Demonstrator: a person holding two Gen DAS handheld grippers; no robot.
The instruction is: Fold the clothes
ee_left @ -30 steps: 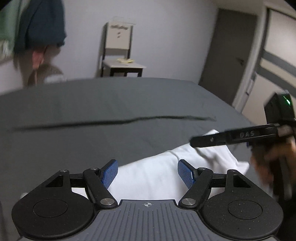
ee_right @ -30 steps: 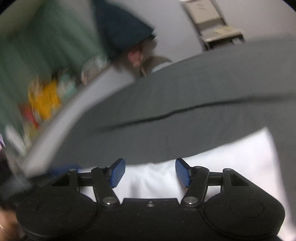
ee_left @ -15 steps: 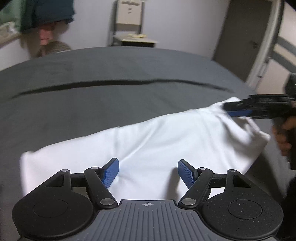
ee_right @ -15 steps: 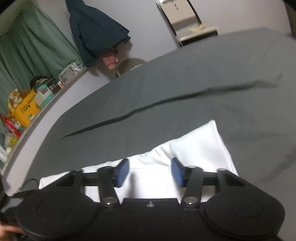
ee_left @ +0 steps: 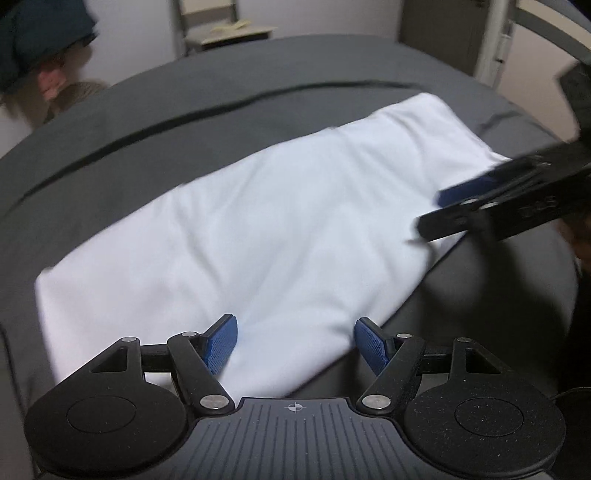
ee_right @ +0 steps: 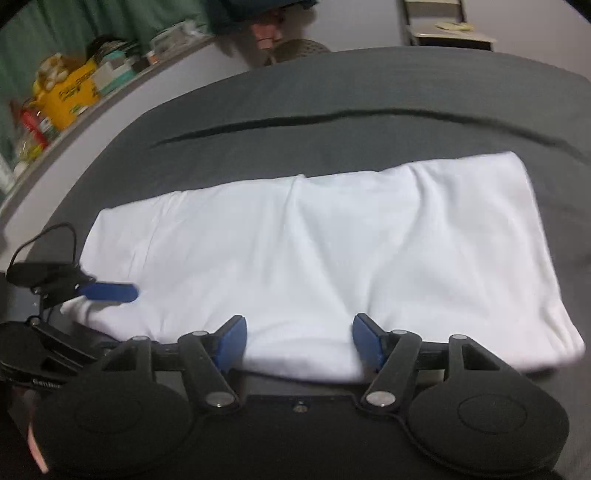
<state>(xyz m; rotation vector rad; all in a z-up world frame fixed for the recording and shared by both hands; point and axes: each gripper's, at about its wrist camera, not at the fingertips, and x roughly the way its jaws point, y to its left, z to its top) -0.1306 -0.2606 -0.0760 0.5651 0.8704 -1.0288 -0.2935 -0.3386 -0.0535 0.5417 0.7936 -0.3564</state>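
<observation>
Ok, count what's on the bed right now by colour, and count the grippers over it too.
White: 1, the folded garment lying on the grey bed.
Black with blue pads: 2, the left gripper and the right gripper, both open at the garment's near edge.
Total: 3.

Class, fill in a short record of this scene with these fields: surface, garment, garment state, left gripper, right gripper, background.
surface: dark grey bed sheet
garment: white cloth
garment state: lying flat in a long folded band, lightly creased
left gripper: open, held over the cloth's near edge
right gripper: open, at the cloth's near edge
background: chair by the wall, cluttered shelf
</observation>
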